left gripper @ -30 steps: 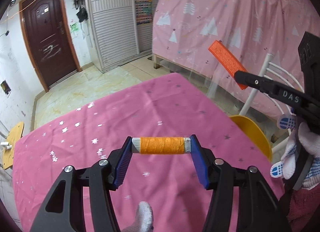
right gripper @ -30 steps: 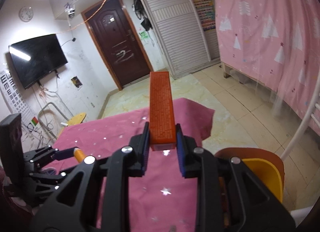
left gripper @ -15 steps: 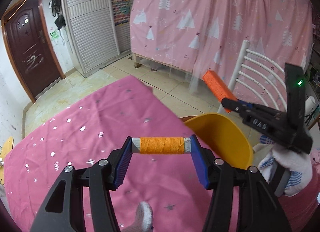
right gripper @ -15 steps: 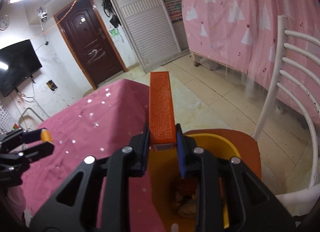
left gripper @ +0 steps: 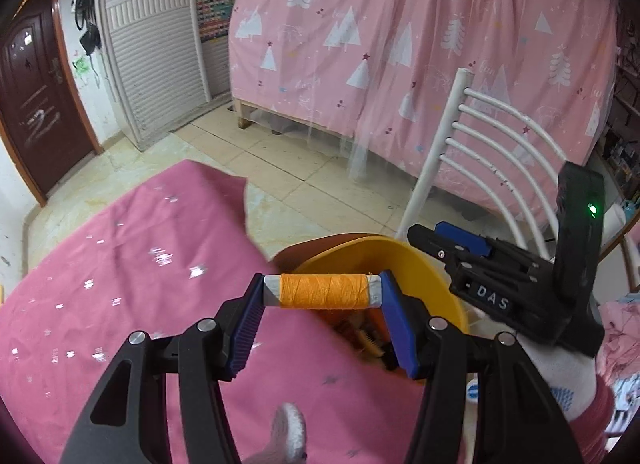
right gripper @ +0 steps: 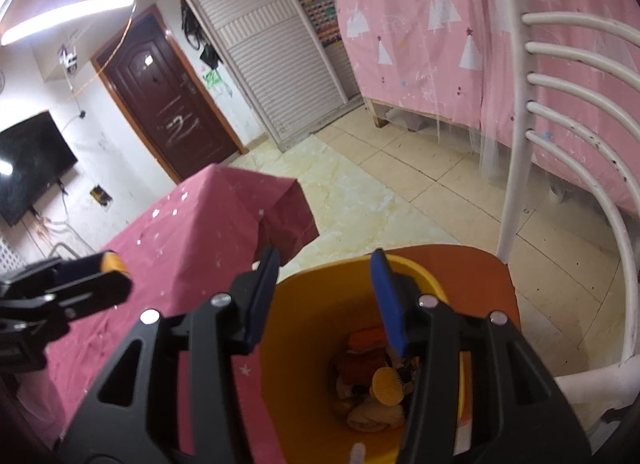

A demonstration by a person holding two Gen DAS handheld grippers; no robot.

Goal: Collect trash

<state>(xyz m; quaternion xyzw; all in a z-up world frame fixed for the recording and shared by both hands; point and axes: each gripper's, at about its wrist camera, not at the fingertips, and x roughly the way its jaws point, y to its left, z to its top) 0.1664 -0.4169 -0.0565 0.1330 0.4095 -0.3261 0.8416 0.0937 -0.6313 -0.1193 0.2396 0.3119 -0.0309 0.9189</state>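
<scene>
My left gripper (left gripper: pixel 323 291) is shut on an orange thread spool (left gripper: pixel 323 290), held crosswise by its silver ends at the near rim of the yellow bin (left gripper: pixel 424 264). My right gripper (right gripper: pixel 324 264) hangs over the yellow bin (right gripper: pixel 296 344); its jaws are opening and nothing is between them. The orange block lies among the trash (right gripper: pixel 372 380) at the bottom of the bin. From the left wrist view the right gripper (left gripper: pixel 452 240) hovers over the bin's far right rim. The left gripper (right gripper: pixel 100 276) with the spool shows at the left of the right wrist view.
The bin stands on the orange seat (right gripper: pixel 484 276) of a white chair (right gripper: pixel 560 168), beside the table under a pink starred cloth (left gripper: pixel 132 264). Pink curtains (left gripper: pixel 400 44) hang behind, over a tiled floor (right gripper: pixel 380 204). A gloved hand (left gripper: pixel 560 380) holds the right gripper.
Both grippers moved from over the table to the yellow bin. The right gripper's jaws parted and the orange block left them. The left gripper kept its grip on the spool.
</scene>
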